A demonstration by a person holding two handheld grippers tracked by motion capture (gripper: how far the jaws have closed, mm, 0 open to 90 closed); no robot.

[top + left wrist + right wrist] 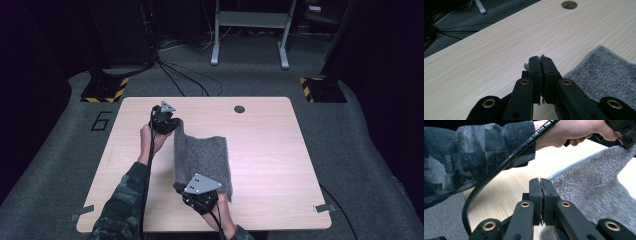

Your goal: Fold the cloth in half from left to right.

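Grey cloth (202, 162) lies center of the high view on the table (270, 150), long axis running from upper left toward bottom center of frame. Both grippers sit on its left long edge: left gripper (172, 126) at the far corner, upper left of the cloth, right gripper (192, 192) at the near corner, bottom center. That edge looks raised off the table, while the right side still lies flat. Fingers of both are pressed together, clamped on the cloth hem; in the left gripper view a sliver of fabric shows between the fingers (535, 72), cloth (606, 75) spreading lower right. In the right gripper view the cloth edge (584, 175) runs from the fingers (547, 195) up toward the other hand (571, 131) in the upper right. Likely next: carry the held edge rightward across the cloth to fold it along the long axis.
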